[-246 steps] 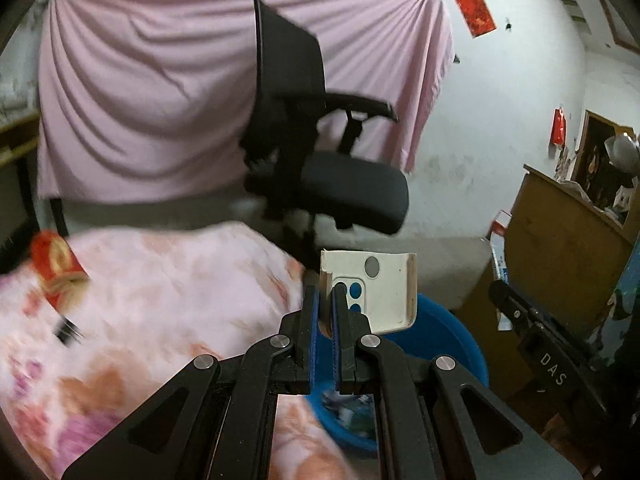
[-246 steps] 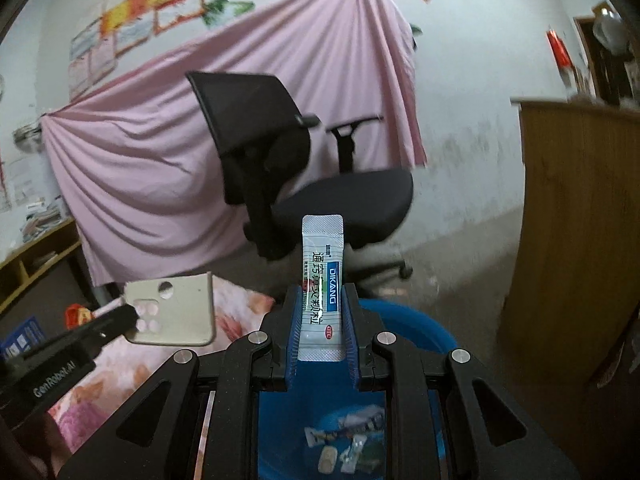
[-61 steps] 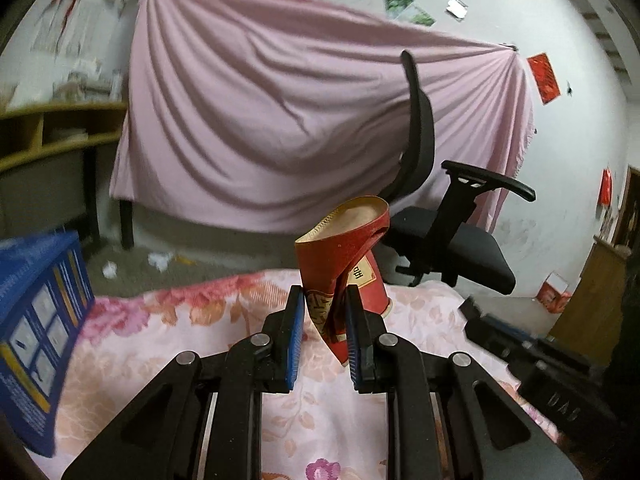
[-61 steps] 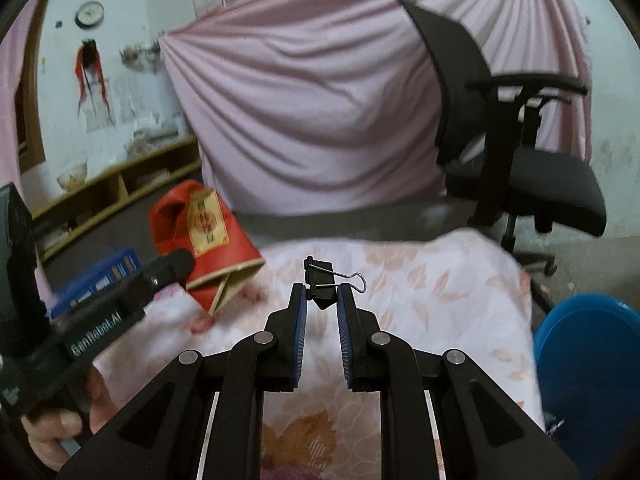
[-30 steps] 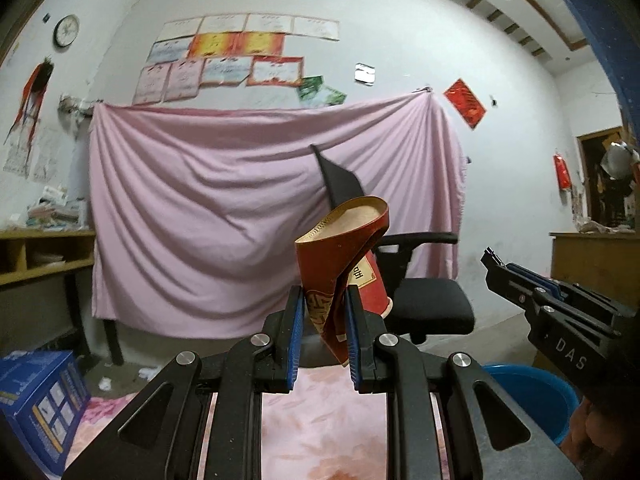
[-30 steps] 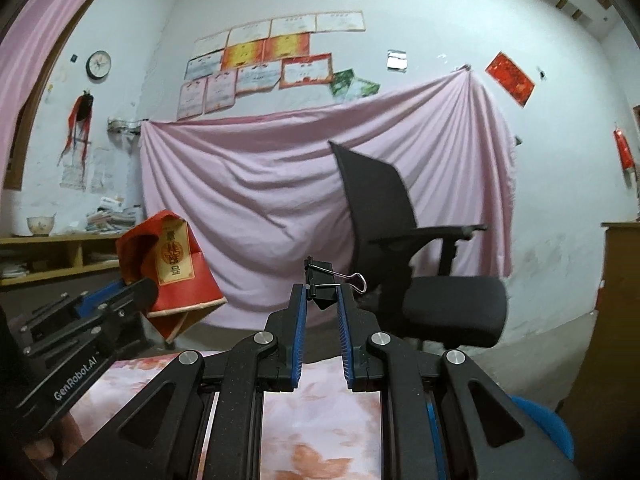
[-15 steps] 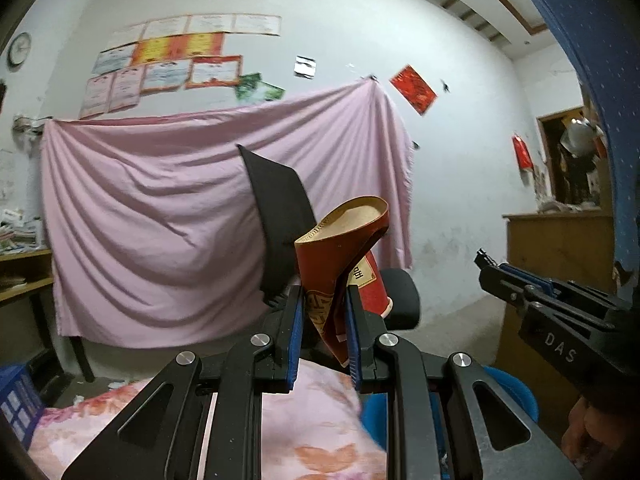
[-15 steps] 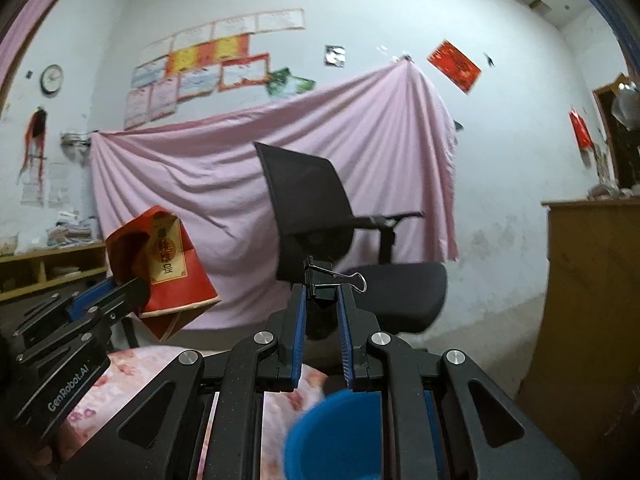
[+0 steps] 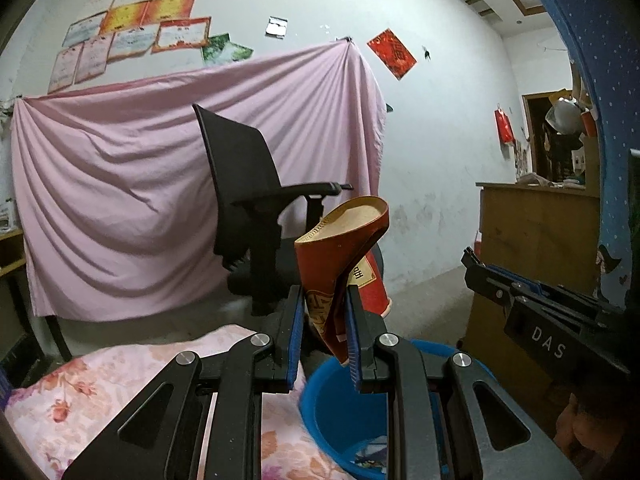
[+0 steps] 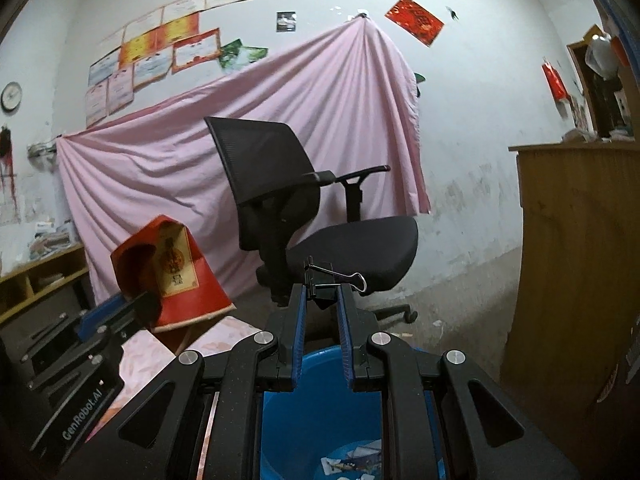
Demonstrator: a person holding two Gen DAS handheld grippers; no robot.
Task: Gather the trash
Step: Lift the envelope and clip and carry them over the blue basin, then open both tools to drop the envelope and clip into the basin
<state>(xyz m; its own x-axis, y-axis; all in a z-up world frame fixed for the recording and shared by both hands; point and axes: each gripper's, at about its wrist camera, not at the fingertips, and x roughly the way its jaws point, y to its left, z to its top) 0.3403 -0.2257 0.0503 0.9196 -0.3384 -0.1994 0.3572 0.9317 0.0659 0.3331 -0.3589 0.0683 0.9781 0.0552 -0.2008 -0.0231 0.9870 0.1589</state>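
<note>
Behind everything, a pink cloth sheet (image 9: pixel 132 184) hangs across the white wall, with paper certificates (image 9: pixel 136 36) pinned above it. A black mesh-backed office chair (image 10: pixel 304 216) stands in front of the sheet, and a brown wooden cabinet (image 10: pixel 576 280) fills the right side. A floral pink-and-white bedspread (image 9: pixel 80 400) lies at lower left. Just beside its edge sits a round blue plastic basin (image 10: pixel 320 408) with scraps of litter at its bottom.

The left hand-held gripper (image 9: pixel 324 332) is clenched on a crushed red paper cup with gold print (image 9: pixel 340 264), held tilted above the basin's near rim. The right hand-held gripper (image 10: pixel 322 322) is clenched on a small black binder clip with wire handles (image 10: pixel 328 280), raised over the basin opening.

The left wrist view shows the cup's tan inner surface and the right tool's black body marked "DAS" to its right. The right wrist view instead shows the cup's outer red face with its gold label (image 10: pixel 172 268), the left tool's body at lower left, and the litter in the basin more plainly. The chair's seat lies partly hidden behind the cup in the left view.
</note>
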